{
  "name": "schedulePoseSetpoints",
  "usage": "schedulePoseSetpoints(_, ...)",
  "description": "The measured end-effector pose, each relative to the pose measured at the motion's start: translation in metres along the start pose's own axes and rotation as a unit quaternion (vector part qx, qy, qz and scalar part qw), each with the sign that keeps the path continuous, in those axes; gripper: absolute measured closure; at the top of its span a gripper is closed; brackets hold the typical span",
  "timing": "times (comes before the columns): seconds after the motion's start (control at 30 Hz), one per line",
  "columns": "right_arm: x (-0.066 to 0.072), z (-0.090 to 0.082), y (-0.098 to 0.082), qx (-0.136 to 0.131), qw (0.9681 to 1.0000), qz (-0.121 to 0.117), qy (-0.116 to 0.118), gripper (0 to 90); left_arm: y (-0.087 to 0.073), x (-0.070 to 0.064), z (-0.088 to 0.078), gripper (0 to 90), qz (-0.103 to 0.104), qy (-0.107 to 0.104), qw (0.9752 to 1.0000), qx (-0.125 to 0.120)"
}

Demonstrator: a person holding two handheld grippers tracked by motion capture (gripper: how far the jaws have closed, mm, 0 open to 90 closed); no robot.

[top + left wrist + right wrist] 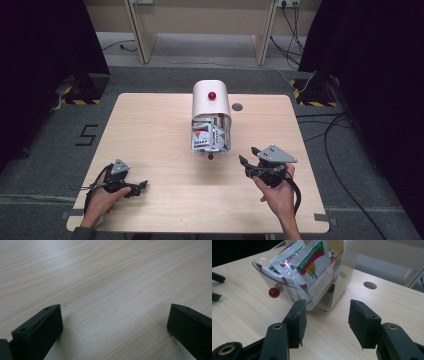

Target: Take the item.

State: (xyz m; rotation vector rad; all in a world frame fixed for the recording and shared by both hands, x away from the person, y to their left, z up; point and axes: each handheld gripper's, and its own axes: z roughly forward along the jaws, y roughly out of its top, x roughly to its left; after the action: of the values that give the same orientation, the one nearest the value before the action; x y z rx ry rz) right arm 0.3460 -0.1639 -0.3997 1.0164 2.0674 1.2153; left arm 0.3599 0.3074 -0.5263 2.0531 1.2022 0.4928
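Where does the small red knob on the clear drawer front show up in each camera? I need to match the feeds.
High view: the red knob sits centre, just below the open clear drawer, on the near side.
Right gripper view: the knob is left of centre, on the drawer's curved front, above the left jaw.
Left gripper view: not in it; bare table.
Shared landmark: the green-and-red sachets in the drawer.

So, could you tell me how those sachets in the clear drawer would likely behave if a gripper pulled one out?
The sachets look like thin printed foil packets, so probably floppy and light. Their glossy faces suggest they may slip between the jaws. They sit crowded and leaning in the drawer, so tugging one would likely drag its neighbours.
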Motion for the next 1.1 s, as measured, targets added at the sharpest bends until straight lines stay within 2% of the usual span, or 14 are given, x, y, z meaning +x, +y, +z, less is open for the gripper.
schedulePoseSetpoints(0.47, 0.002, -0.006, 0.016, -0.002, 0.9999, -0.012, 0.003, 49.7, 0.000, 0.000, 0.000, 0.0, 0.000, 0.000, 1.0000, 0.000)
schedulePoseSetpoints(1.1, 0.017, 0.009, 0.043, -0.011, 0.9994, -0.027, 0.019, 50.5, 0.000, 0.000, 0.000, 0.0, 0.001, 0.000, 1.0000, 0.000)
